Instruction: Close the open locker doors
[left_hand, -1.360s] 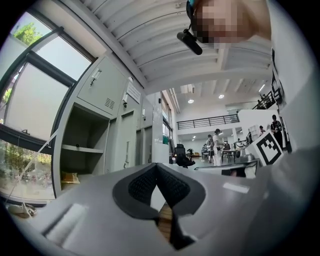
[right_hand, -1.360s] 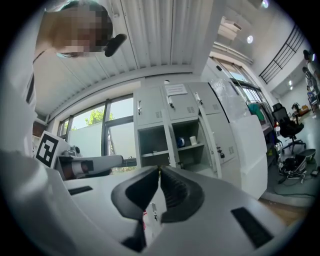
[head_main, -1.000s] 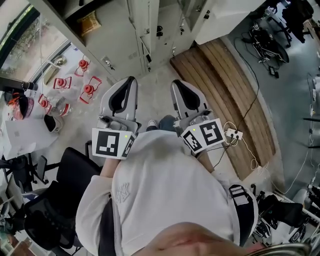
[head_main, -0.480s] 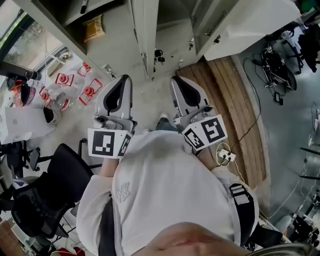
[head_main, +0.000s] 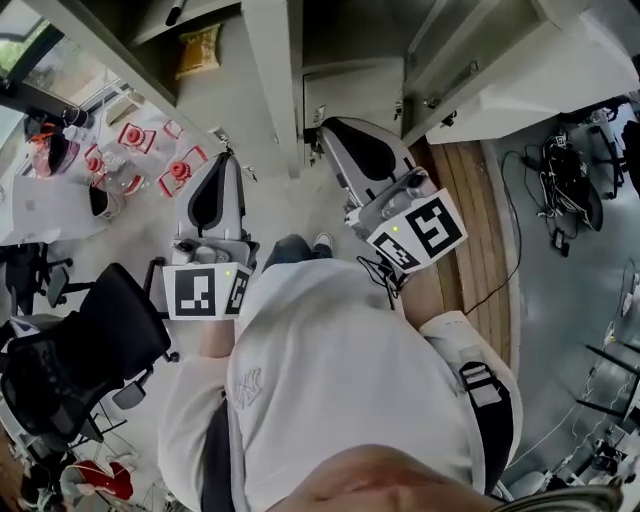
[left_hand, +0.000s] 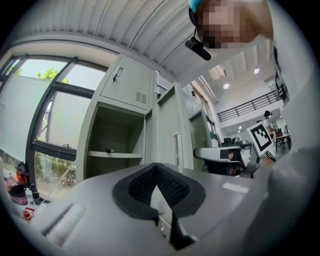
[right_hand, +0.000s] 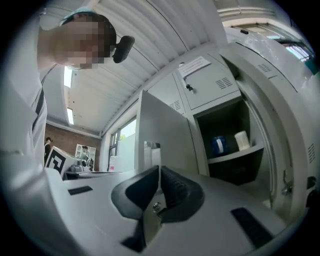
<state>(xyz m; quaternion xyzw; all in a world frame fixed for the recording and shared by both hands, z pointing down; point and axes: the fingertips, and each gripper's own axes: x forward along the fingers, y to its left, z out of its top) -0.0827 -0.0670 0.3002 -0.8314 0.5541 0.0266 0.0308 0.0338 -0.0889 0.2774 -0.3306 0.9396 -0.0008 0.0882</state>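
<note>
My torso (head_main: 340, 390) blocks the near floor (head_main: 290, 205); the open locker door (head_main: 272, 70) is cut off at the far edge. It stands beyond and between the left tongs (head_main: 224, 162) and right tongs (head_main: 325, 127), both clenched empty.

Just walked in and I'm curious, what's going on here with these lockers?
A person stands facing grey lockers, holding a gripper in each hand. The left gripper and right gripper are both shut and empty. The right one points toward an open door; contact isn't clear. Another compartment stands open on the left, so closing isn't done.
</note>
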